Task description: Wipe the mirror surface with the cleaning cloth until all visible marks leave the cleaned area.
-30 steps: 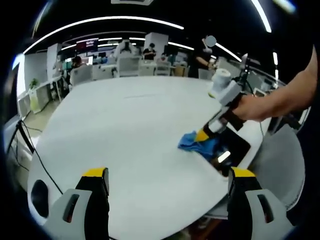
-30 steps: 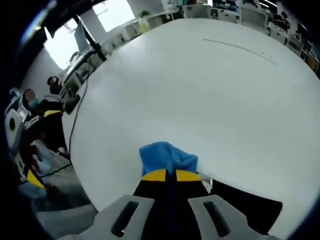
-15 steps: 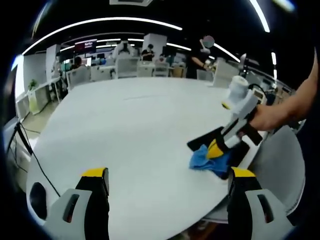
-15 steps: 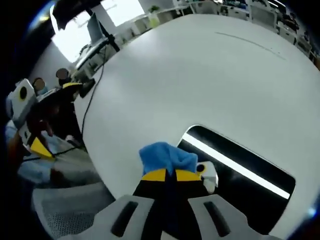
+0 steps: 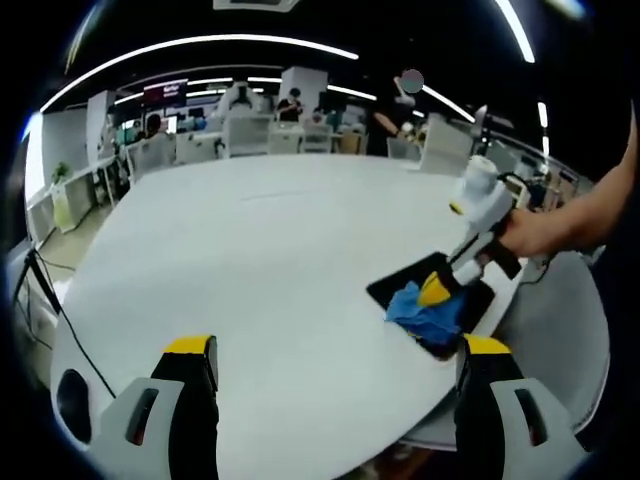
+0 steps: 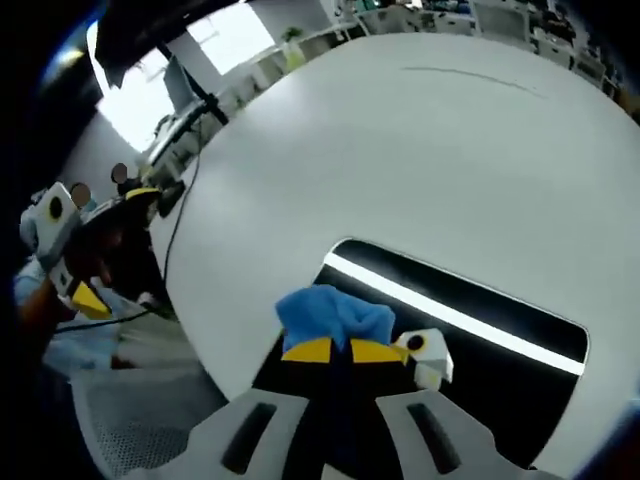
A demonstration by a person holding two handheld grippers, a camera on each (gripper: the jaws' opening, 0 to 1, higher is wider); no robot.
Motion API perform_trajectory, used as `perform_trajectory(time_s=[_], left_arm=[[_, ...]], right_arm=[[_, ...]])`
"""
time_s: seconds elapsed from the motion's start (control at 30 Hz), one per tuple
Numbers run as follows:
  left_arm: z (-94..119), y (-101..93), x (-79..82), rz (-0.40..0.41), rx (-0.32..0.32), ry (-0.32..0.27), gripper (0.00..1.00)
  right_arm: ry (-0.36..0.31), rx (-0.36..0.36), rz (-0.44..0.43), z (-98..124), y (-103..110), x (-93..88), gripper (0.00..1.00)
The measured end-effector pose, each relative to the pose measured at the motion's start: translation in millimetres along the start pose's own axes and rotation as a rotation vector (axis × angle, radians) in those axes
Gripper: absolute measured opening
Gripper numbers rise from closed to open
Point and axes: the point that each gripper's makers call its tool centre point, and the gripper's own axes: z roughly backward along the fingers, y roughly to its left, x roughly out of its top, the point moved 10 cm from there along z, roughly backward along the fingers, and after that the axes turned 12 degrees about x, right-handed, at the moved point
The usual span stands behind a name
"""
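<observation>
Clearly, the right gripper view gives the closest look at the work: the mirror (image 6: pixel 470 340), a dark rectangular pane lying flat near the edge of the white table (image 6: pixel 400 170), is seen reflecting a bright strip of ceiling light and a small image of the gripper's own tip. The right gripper (image 6: pixel 331 349) is clamped on the blue cleaning cloth (image 6: pixel 330 315), its yellow-tipped jaws drawn together with the bunched cloth protruding ahead of them and pressed onto the mirror's near corner. At the left of that view, the left gripper (image 6: pixel 70 280) is held off the table edge beside a person's arm and a mesh chair (image 6: pixel 130 420). From the left gripper view, the wider scene is shown: the mirror (image 5: pixel 432 300) sits at the table's (image 5: pixel 250 260) right rim, with the cloth (image 5: pixel 425 312) lying on it under the right gripper (image 5: pixel 436 292), which is angled down steeply from a hand (image 5: pixel 530 232) and outstretched forearm. The left gripper's (image 5: pixel 335 355) own jaws are spread wide with nothing between them, hovering well apart from the mirror. Desks and seated people are visible behind.
</observation>
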Motion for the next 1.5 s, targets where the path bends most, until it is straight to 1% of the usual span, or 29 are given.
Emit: perform_trajectory(time_s=[0.23, 0.4, 0.67, 0.73, 0.8, 0.83, 0.87, 0.97, 1.07, 1.27, 1.37, 1.5], left_arm=[[-4, -3.8, 2.2, -0.006, -0.01, -0.004, 0.99], [-6, -9.0, 3.6, -0.012, -0.023, -0.003, 0.99], [-8, -8.4, 5.9, -0.015, -0.026, -0.01, 0.99], [-7, -9.8, 7.2, -0.015, -0.025, -0.012, 0.99], [-6, -9.6, 6.4, -0.012, -0.025, -0.013, 0.99], [-6, -9.9, 5.9, -0.012, -0.023, -0.012, 0.99], [-6, -10.1, 4.8, -0.011, -0.023, -0.01, 0.99], [-7, -10.7, 1.6, -0.011, -0.023, -0.004, 0.99], [-8, -12.9, 3.1, -0.011, -0.027, -0.008, 0.99], [-7, -12.4, 6.4, -0.013, -0.023, -0.013, 0.99], [-7, -11.6, 6.7, -0.016, -0.02, -0.014, 0.99], [-6, -11.0, 7.3, -0.019, -0.018, -0.016, 0.99]], right_arm=[[-0.054, -0.044, -0.091, 43, -42, -25.5, 0.0], [-0.062, -0.078, -0.13, 66, -66, -35.9, 0.0], [-0.059, -0.112, -0.154, 84, -83, -44.2, 0.0], [-0.049, -0.133, -0.146, 89, -86, -46.5, 0.0], [-0.052, -0.142, -0.157, 96, -93, -50.2, 0.0], [-0.064, -0.145, -0.191, 98, -96, -51.9, 0.0], [-0.066, -0.148, -0.207, 100, -97, -52.2, 0.0], [-0.062, -0.17, -0.194, 98, -94, -52.0, 0.0], [-0.057, -0.184, -0.167, 97, -92, -52.2, 0.0], [-0.066, -0.188, -0.166, 97, -93, -53.3, 0.0], [-0.062, -0.208, -0.148, 96, -88, -55.4, 0.0], [-0.037, -0.202, -0.152, 98, -81, -65.0, 0.0]])
